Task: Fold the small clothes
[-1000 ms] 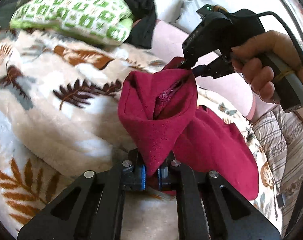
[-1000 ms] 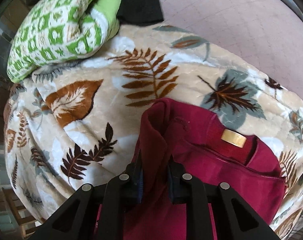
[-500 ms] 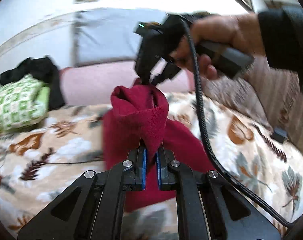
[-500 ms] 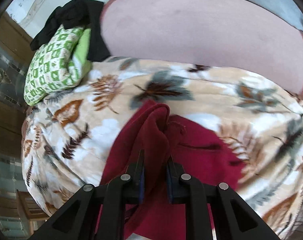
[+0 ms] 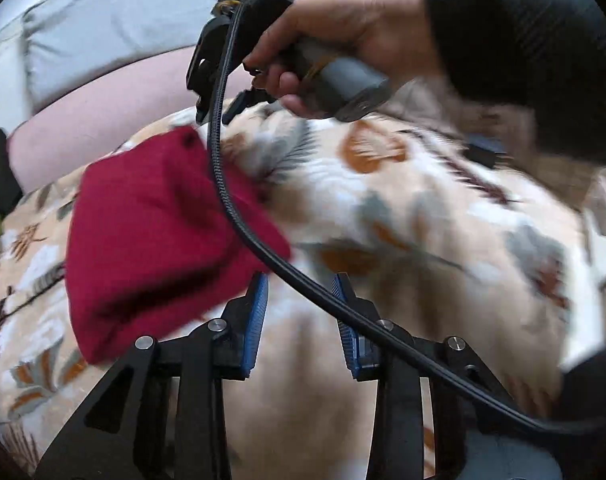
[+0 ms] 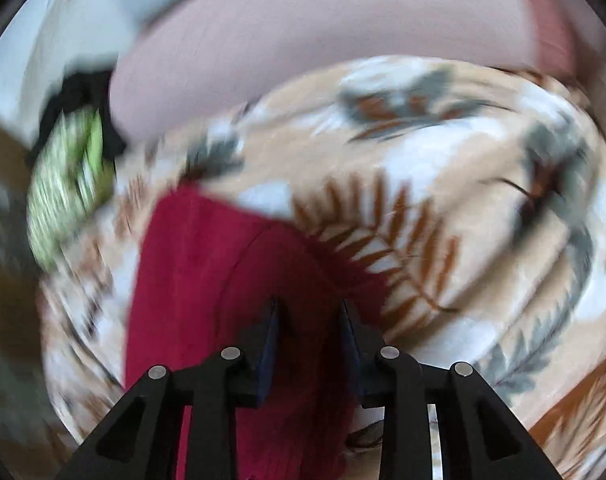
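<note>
Dark red fleece garment [image 5: 155, 236] just released, both grippers' jaws newly spread, nothing pinched; bundle, seemingly loose through blur, could unfold.

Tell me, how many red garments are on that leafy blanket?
1: a red garment lying folded on the blanket, left of the open left gripper. Others may lie outside view.

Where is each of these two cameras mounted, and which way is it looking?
Left wrist: on the left gripper, looking down over the leaf-print blanket at the red garment; the right hand and black cable show.
Right wrist: on the right gripper, looking down at the garment; only its fingers show.
Shared: garment, blanket. Both grippers have just been opening and now grip nothing.
</note>
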The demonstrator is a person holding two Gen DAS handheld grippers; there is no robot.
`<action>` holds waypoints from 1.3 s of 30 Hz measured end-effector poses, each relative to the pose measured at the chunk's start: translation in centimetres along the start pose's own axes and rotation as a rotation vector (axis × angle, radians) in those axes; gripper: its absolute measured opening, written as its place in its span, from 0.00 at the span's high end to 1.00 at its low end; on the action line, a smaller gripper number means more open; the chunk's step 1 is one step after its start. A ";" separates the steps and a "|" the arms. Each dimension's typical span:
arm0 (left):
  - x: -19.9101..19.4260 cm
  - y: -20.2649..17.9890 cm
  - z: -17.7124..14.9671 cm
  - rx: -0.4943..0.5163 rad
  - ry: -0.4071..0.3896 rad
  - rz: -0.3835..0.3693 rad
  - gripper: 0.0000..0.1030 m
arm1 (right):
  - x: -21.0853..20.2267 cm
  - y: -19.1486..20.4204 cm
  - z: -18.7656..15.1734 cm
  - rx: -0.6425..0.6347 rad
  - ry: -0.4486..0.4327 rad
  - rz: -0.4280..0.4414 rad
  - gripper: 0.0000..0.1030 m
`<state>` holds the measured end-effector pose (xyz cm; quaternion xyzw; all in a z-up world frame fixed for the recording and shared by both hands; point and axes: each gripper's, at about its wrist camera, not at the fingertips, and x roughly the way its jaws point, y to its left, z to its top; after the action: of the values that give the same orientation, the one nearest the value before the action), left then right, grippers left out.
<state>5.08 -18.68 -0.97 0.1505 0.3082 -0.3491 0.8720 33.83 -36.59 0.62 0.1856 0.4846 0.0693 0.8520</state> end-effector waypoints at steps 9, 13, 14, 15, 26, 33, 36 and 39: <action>-4.7 10.1 0.0 -0.310 -0.139 0.224 0.69 | -7.3 9.9 -9.9 -0.581 -0.177 0.210 0.72; 0.2 13.6 0.3 -0.450 -0.028 0.144 0.69 | -2.9 10.8 -12.1 -0.745 -0.060 0.047 0.72; 2.4 13.6 -0.2 -0.473 0.041 0.079 0.69 | -1.3 9.6 -11.9 -0.726 -0.016 -0.014 0.72; 3.8 13.2 -0.7 -0.469 0.089 0.047 0.69 | 0.4 7.9 -11.8 -0.691 0.036 -0.082 0.73; -0.1 17.5 0.2 -0.560 -0.057 0.058 0.53 | -3.9 3.0 -12.5 -0.206 -0.174 0.105 0.49; 3.3 23.2 -1.2 -0.829 -0.013 -0.048 0.44 | -3.9 -1.1 -17.7 0.430 -0.242 0.216 0.28; 5.1 23.5 -2.3 -0.927 0.001 -0.170 0.40 | -2.1 -0.1 -18.7 0.344 -0.205 0.249 0.28; 6.1 23.2 -2.2 -0.960 0.020 -0.255 0.39 | -0.2 -0.7 -18.9 0.314 -0.147 0.249 0.28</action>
<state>23.85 -4.28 -5.43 -0.3035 0.4583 -0.2704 0.7904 17.59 -32.62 -8.20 0.3792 0.3991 0.0840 0.8306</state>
